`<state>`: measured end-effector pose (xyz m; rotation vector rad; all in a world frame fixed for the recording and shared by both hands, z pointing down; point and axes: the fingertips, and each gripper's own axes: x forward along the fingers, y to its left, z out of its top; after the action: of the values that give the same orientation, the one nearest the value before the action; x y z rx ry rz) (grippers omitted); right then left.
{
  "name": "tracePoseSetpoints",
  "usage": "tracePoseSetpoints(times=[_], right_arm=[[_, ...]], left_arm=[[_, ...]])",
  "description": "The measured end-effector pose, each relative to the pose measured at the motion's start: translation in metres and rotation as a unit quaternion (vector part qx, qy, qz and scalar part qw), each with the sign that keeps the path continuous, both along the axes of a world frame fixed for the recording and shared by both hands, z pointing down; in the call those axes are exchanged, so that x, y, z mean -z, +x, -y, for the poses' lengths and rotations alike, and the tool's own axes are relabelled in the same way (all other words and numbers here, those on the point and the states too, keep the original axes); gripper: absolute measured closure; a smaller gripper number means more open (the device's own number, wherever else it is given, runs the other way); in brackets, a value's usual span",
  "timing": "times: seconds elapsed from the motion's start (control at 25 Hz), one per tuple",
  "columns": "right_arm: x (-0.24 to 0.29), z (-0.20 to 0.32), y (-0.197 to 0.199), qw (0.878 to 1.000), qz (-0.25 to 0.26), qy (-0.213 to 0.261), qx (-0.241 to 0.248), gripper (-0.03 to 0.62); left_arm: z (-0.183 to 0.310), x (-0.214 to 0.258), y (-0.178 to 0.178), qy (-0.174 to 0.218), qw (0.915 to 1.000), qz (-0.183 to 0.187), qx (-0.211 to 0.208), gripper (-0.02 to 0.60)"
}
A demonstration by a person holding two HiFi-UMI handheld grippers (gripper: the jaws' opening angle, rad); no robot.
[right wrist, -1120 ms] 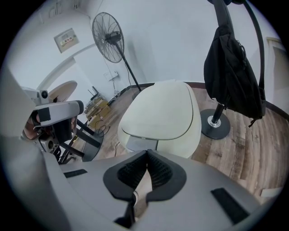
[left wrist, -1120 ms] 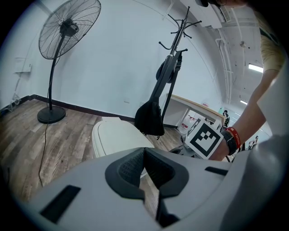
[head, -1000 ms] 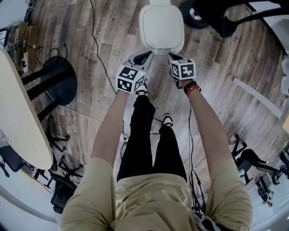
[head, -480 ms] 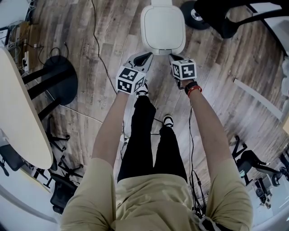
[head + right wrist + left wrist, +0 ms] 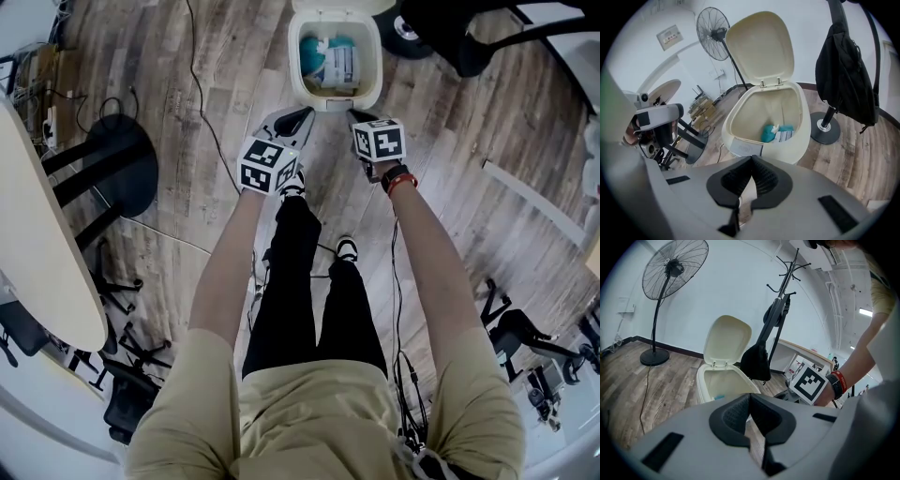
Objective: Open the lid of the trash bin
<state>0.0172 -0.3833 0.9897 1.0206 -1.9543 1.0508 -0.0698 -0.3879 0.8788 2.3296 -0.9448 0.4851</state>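
Standing on the wooden floor (image 5: 187, 206), the person (image 5: 319, 412) fills the head view from 6 o'clock up to centre, both arms stretched forward. A pale table (image 5: 37, 234) curves along the edge at 9 o'clock.

The trash bin (image 5: 336, 99) sits at 12 o'clock, cream-coloured, directly ahead of the person's feet. Its lid (image 5: 761, 47) is raised and stands upright on the rear hinge, so the inside is fully exposed. A coat stand carrying a black bag (image 5: 846, 79) stands just beside the bin at 3 o'clock in the right gripper view; a pedestal fan (image 5: 675, 268) stands behind it at 10 o'clock in the left gripper view.

The left gripper (image 5: 302, 114) and right gripper (image 5: 357, 116) hover side by side just short of the bin's front rim, neither touching it. Each has its jaws clenched tip to tip with nothing held between them.

Inside the bin lie a teal item (image 5: 771, 132) and a white packet (image 5: 342, 64), touching each other.
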Motion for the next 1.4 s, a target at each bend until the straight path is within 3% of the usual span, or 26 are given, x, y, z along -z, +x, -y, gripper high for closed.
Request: tracePoseSetpoints(times=[0.48, 0.76, 1.04, 1.4], right_arm=[[0.003, 0.001, 0.0, 1.0, -0.019, -0.003, 0.0, 0.583], [0.036, 0.005, 0.005, 0.999, 0.004, -0.01, -0.047, 0.585], [0.105, -0.008, 0.024, 0.999, -0.008, 0.015, -0.04, 0.585], [0.219, -0.052, 0.029, 0.999, 0.007, 0.047, -0.018, 0.585]], left_arm=[[0.0, 0.004, -0.009, 0.0, 1.0, 0.0, 0.002, 0.558], [-0.001, 0.023, -0.01, 0.002, 0.9999, -0.002, 0.014, 0.558], [-0.021, 0.079, -0.001, 0.01, 0.9998, 0.003, 0.017, 0.558], [-0.045, 0.191, -0.001, 0.045, 0.9979, 0.029, 0.037, 0.558]])
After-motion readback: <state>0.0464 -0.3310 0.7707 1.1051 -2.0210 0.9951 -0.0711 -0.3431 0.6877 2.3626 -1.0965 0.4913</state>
